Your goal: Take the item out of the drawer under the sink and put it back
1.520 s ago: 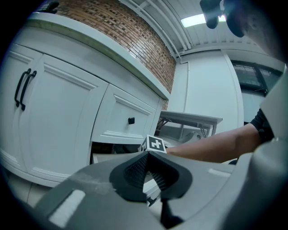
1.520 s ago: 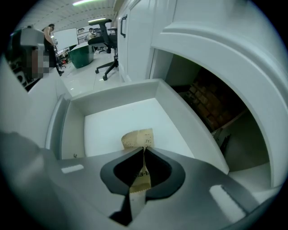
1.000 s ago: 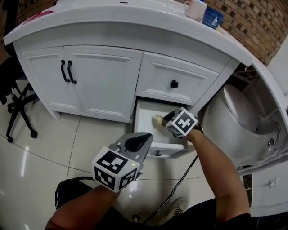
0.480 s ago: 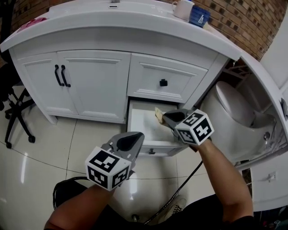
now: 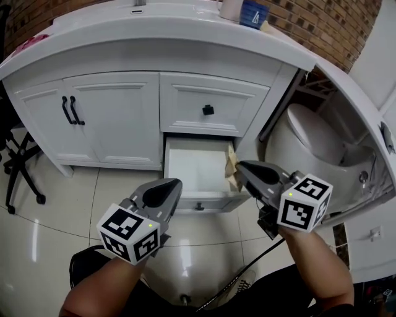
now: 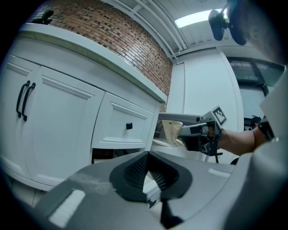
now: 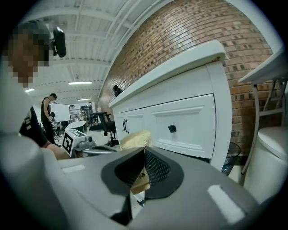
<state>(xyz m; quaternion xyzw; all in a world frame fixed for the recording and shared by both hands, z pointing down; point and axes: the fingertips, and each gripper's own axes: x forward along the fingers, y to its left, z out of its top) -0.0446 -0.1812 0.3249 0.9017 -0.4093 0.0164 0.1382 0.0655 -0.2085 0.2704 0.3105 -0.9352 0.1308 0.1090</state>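
Note:
The lower drawer (image 5: 189,166) under the sink counter stands pulled open, and the part of its white inside that shows is bare. My right gripper (image 5: 242,171) is shut on a tan paper packet (image 5: 232,167), held above the drawer's right edge. The packet (image 7: 134,139) sticks out past the closed jaws in the right gripper view, and the left gripper view shows the packet (image 6: 172,132) in the air beside the cabinet. My left gripper (image 5: 164,193) hangs shut with nothing in it, in front of the drawer's left corner.
Above the open drawer is a closed drawer with a black knob (image 5: 208,110). Double cabinet doors with black handles (image 5: 68,110) are at left. A white toilet (image 5: 307,148) stands close at right. Cups (image 5: 242,11) sit on the counter. An office chair (image 5: 13,162) is far left.
My right gripper has risen out of the drawer and drawn back to the right with the packet. The left gripper has stayed low in front of the drawer.

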